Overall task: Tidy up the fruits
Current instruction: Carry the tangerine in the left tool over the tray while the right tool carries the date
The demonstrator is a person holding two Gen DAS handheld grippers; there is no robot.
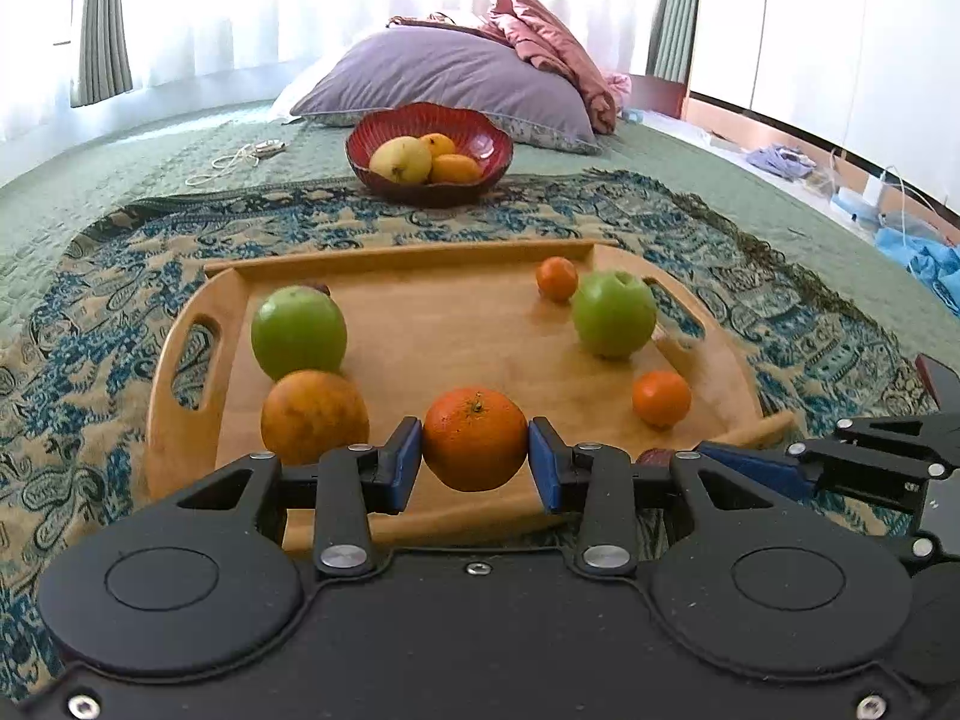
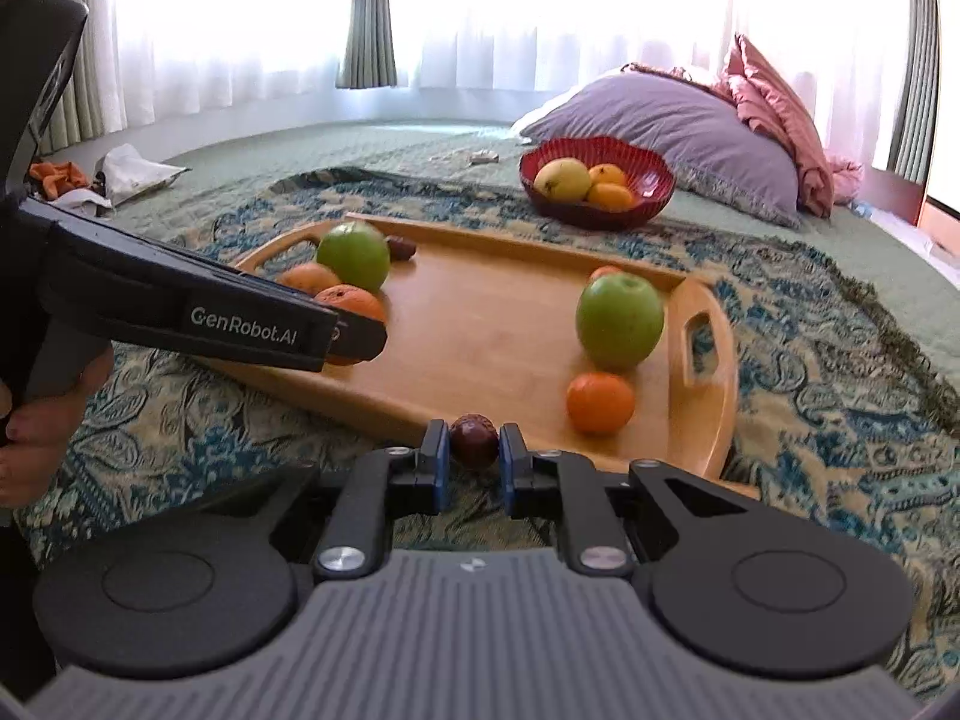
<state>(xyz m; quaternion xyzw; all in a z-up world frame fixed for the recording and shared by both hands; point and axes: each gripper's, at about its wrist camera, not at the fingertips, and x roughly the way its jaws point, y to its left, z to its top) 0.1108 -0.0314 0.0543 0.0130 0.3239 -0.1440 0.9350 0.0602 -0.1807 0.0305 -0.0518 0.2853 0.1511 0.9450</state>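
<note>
A wooden tray point(image 1: 420, 312) lies on a patterned blanket on the bed. My left gripper point(image 1: 475, 456) is shut on an orange point(image 1: 475, 438) at the tray's near edge. My right gripper point(image 2: 474, 456) is shut on a small dark red fruit point(image 2: 474, 439) at the tray's near corner. On the tray lie two green apples point(image 1: 298, 331) point(image 1: 613, 313), a yellowish orange point(image 1: 313, 415) and two small tangerines point(image 1: 661, 397) point(image 1: 557, 278). Behind the tray a red bowl point(image 1: 474, 126) holds a yellow apple point(image 1: 401, 159) and two orange fruits. Another dark fruit point(image 2: 399, 248) lies at the tray's far edge.
A purple pillow point(image 1: 444, 78) and pink bedding point(image 1: 540, 42) lie behind the bowl. A cable point(image 1: 240, 159) rests on the green bedspread. A person's hand point(image 2: 36, 426) holds the left gripper's handle. Clutter lies off the bed's right side point(image 1: 870, 192).
</note>
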